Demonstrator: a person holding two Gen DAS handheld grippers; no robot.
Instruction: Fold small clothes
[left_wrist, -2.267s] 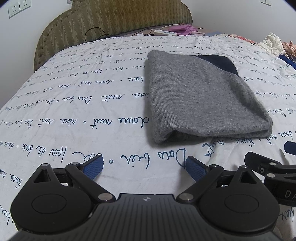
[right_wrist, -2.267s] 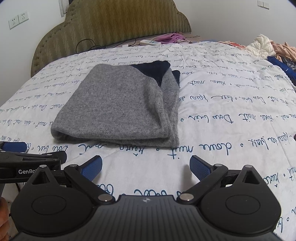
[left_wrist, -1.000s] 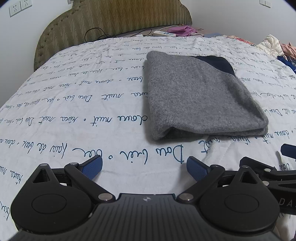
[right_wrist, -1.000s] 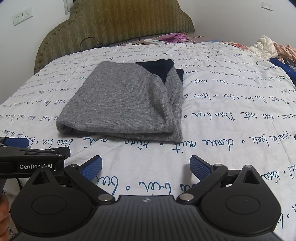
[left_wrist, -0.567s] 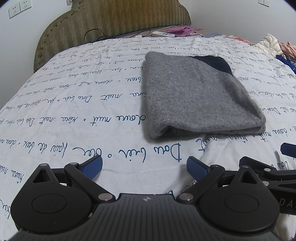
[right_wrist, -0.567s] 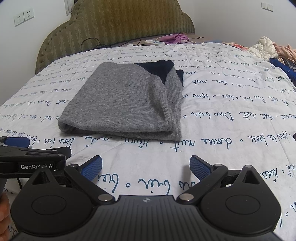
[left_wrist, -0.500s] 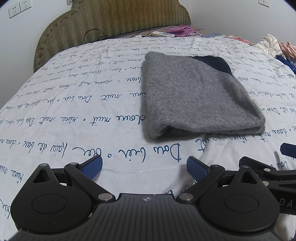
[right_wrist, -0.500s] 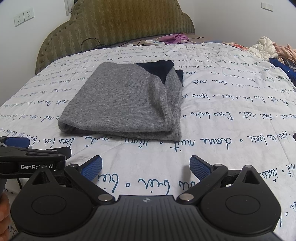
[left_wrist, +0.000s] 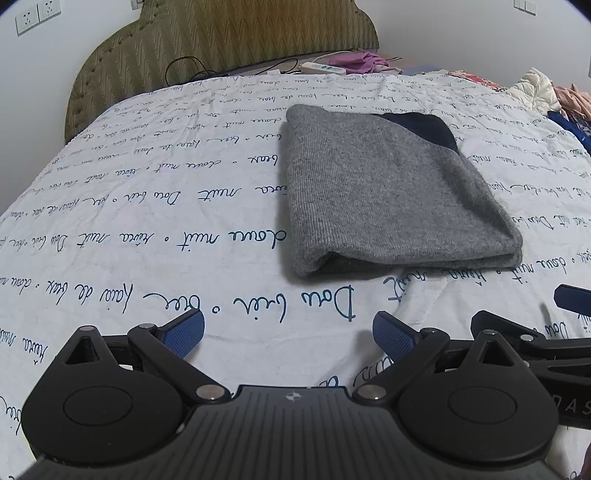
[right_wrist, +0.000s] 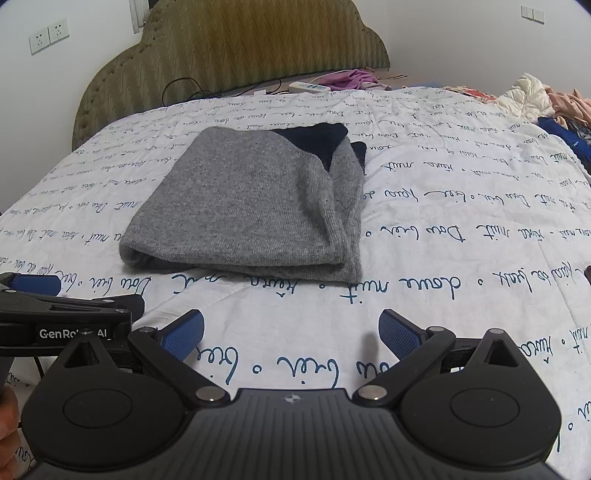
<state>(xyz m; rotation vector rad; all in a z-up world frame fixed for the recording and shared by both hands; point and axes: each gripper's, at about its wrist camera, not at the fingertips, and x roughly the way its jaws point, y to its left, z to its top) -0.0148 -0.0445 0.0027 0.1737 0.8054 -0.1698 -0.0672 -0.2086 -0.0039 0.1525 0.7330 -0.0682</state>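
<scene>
- Left wrist view: a bed (left_wrist: 147, 206) with a white quilt printed in blue handwriting filled most of the frame, backed by an olive padded headboard (left_wrist: 221, 48) and a pale wall with sockets (left_wrist: 37, 14) at upper left.
- A folded grey garment (left_wrist: 384, 188) lay flat on the quilt, right of centre, with a dark navy patch showing at its far corner.
- The left claw (left_wrist: 288, 334) hovered low over the quilt, short of the garment's near fold, its blue-padded fingers spread wide and holding nothing.
- The right claw (left_wrist: 546, 332) entered from the right edge, cut off by the frame; one blue tip showed, and its spread could not be judged here.
- A white power strip (left_wrist: 322, 67), a black cable and a purple cloth (left_wrist: 360, 61) lay by the headboard; the heap of clothes (left_wrist: 554, 92) at far right was partly cropped.
- Right wrist view: the same garment (right_wrist: 255, 206) sat left of centre, and this side alone showed its stacked layered edge on the right, with navy peeking out beneath.
- The right claw (right_wrist: 291, 332) stood wide open and empty, near the garment's front edge but apart from it.
- The left claw (right_wrist: 70, 310) appeared side-on at the left edge, bearing a partly readable white label; a sliver of skin showed at the lower left corner.
</scene>
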